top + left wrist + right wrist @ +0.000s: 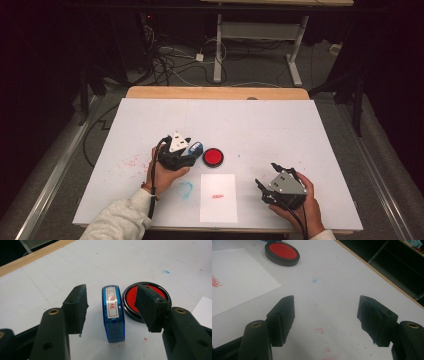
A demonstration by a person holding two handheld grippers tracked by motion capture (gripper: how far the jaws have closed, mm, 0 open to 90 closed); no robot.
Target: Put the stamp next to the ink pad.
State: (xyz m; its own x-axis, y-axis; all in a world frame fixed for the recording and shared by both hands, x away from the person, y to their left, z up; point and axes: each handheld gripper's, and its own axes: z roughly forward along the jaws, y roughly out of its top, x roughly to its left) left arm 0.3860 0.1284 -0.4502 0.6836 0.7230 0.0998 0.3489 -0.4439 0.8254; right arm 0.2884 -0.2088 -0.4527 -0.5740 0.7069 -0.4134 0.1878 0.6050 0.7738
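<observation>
the left gripper (112,312) straddles a blue stamp (113,313) on the white table (62,272), jaws apart and clear of its sides, its long axis running straight ahead between them. just right sits the red ink pad (130,298), then the stamped paper (218,197); the right gripper (272,176), farther from the stamp, rests open and empty.

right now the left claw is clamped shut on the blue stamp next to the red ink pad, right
Not quite. The left claw is open: in the left gripper view its pads stand clear of the blue stamp, which sits between them, next to the red ink pad.

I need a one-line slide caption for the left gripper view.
Open left claw straddling a blue stamp standing on the white table, beside a red ink pad.
</observation>
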